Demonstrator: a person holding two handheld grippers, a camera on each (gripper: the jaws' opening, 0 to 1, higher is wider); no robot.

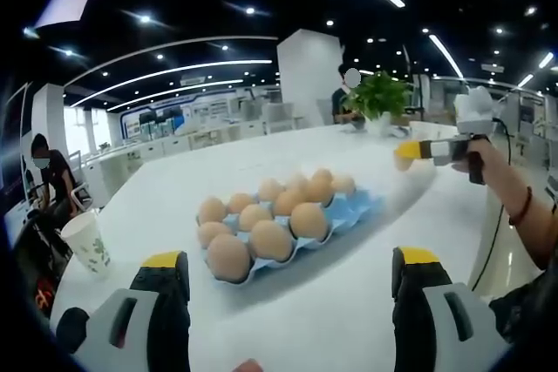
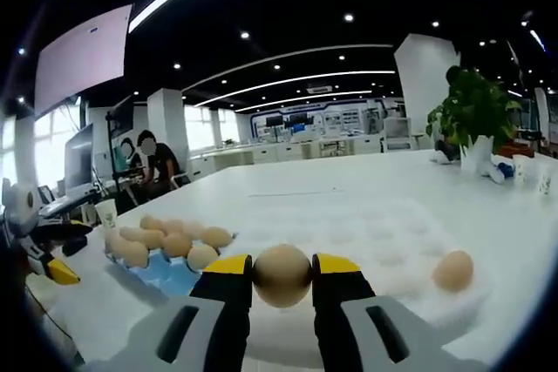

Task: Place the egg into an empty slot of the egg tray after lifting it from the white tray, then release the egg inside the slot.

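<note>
The egg [image 2: 282, 274] sits clamped between the yellow tips of the right claw [image 2: 282, 278], held above the near edge of the white tray [image 2: 384, 233]. Its sides touch both jaws. A second egg [image 2: 454, 269] lies in a dimple at the right end of the white tray, well apart from the held one. To the left of the white tray, just beside it, is the blue egg tray [image 2: 170, 274], with a cluster of brown eggs [image 2: 166, 241] in its slots; its near corner shows bare blue.

In the left gripper view the egg tray [image 1: 353, 211] lies in the middle of the white bench [image 1: 349, 302], tilted across the picture, and most of its slots hold eggs [image 1: 270, 215]; the far right end shows bare blue. The left claw [image 1: 288, 272] has its two yellow-tipped jaws wide apart, holding nothing, low over the bench and short of the tray. The right claw [image 1: 410, 154] enters this view from the right, held by a person's hand [image 1: 485, 161] with a band on the wrist, up beyond the tray's far end.

A paper cup [image 1: 87, 241] stands near the left edge of the bench. A potted plant [image 1: 379, 98] stands at the far end of the bench, also seen in the right gripper view [image 2: 471, 115]. People sit at desks in the background.
</note>
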